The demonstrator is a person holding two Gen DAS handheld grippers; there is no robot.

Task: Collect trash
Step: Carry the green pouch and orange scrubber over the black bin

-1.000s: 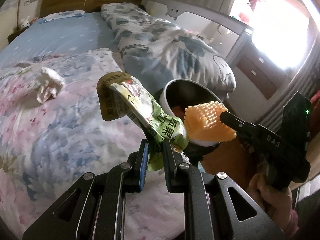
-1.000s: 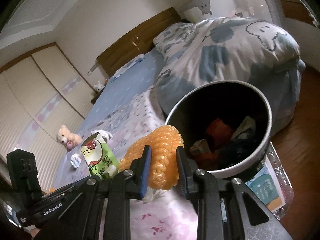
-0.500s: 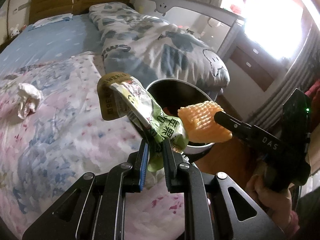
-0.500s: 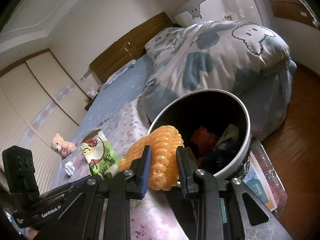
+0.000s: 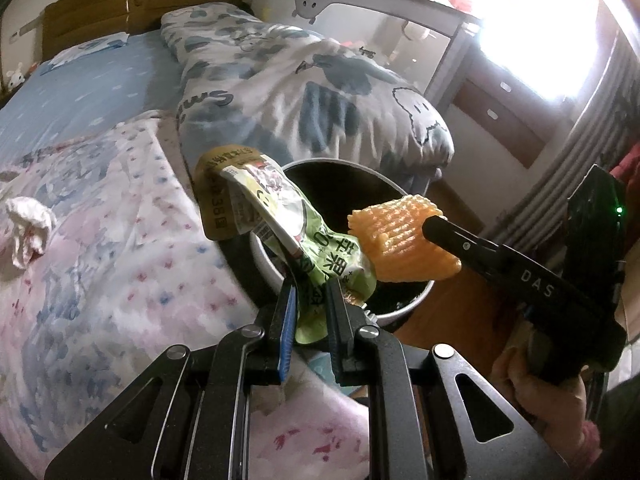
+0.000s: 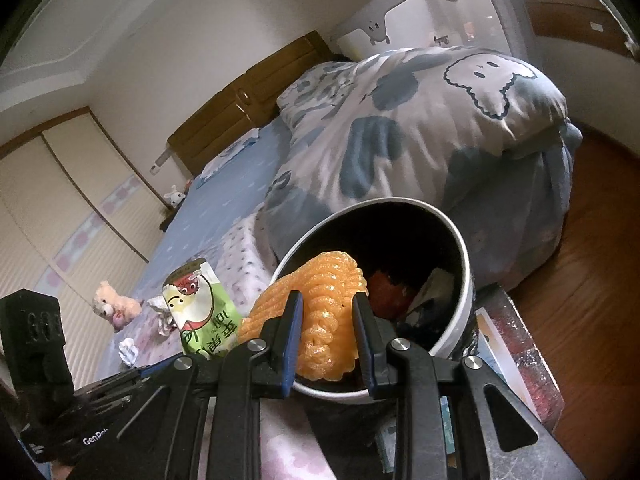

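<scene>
the left gripper [image 5: 310,300] is clamped on a green snack wrapper [image 5: 280,216] and the right gripper [image 6: 326,320] on an orange foam fruit net [image 6: 320,312], both held above the round trash bin [image 6: 466,276] beside the bed [image 5: 100,220].

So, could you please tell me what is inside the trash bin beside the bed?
The trash bin holds a red-orange piece, pale paper and dark scraps. Its bottom is hidden by the orange foam net in the right gripper.

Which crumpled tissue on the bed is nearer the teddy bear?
The upper crumpled tissue, just right of the teddy bear; the other tissue lies lower, closer to the camera.
</scene>
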